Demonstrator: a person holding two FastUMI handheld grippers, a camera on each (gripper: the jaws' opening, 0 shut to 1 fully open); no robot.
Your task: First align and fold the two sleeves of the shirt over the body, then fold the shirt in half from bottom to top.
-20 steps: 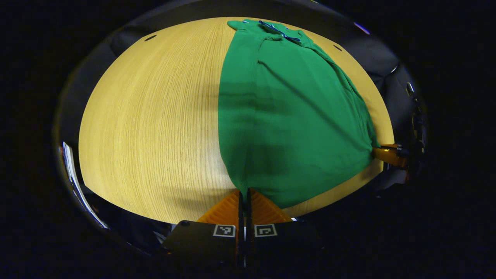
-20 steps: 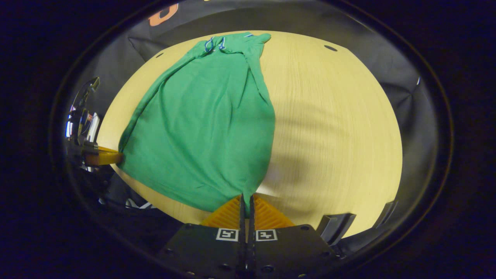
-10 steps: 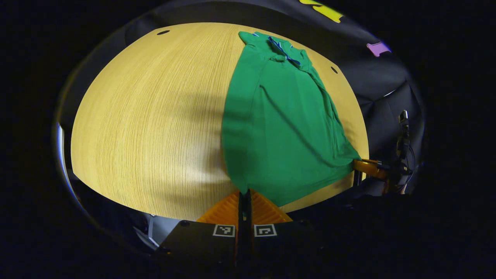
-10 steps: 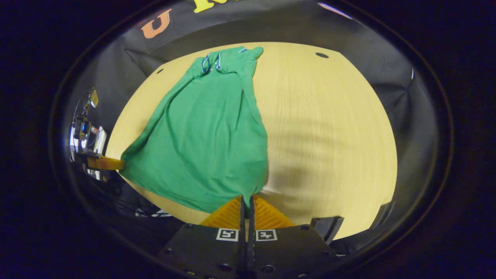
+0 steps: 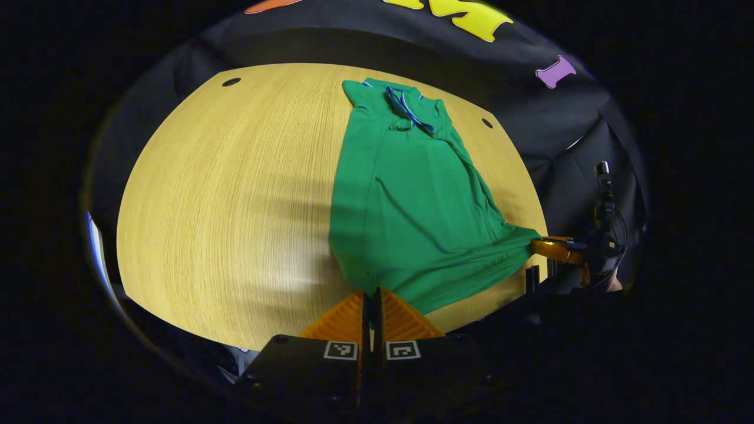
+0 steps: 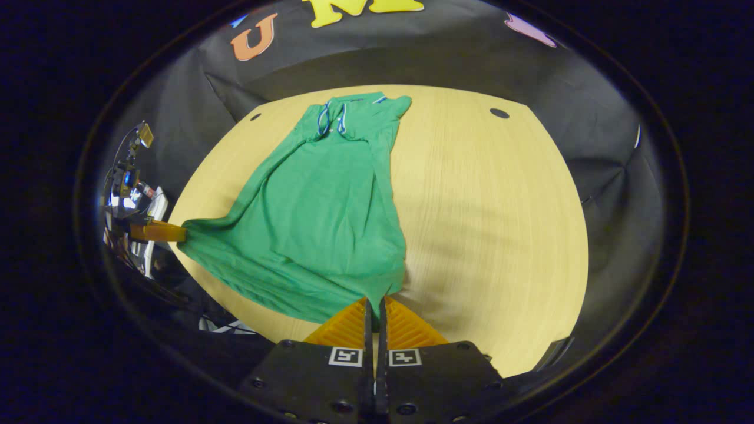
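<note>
A green shirt (image 5: 406, 200) lies lengthwise on the round wooden table (image 5: 224, 194), collar at the far end, sleeves folded in over the body. My left gripper (image 5: 371, 292) is shut on the shirt's near left hem corner. My right gripper (image 6: 374, 299) is shut on the near right hem corner of the shirt (image 6: 318, 206). Both corners are lifted, and the hem hangs stretched between them with creases. In the left gripper view the right gripper (image 5: 551, 247) shows at the far right; in the right gripper view the left gripper (image 6: 162, 232) shows at the far left.
Black cloth surrounds the table (image 6: 500, 206) behind and at the sides. Small dark holes (image 5: 231, 82) (image 6: 499, 113) sit near the table's far rim. Bare wood lies left of the shirt in the left gripper view and right of it in the right gripper view.
Both grippers have risen with the hem corners still held. The near part of the shirt has come up off the table and the hem has creased between them.
</note>
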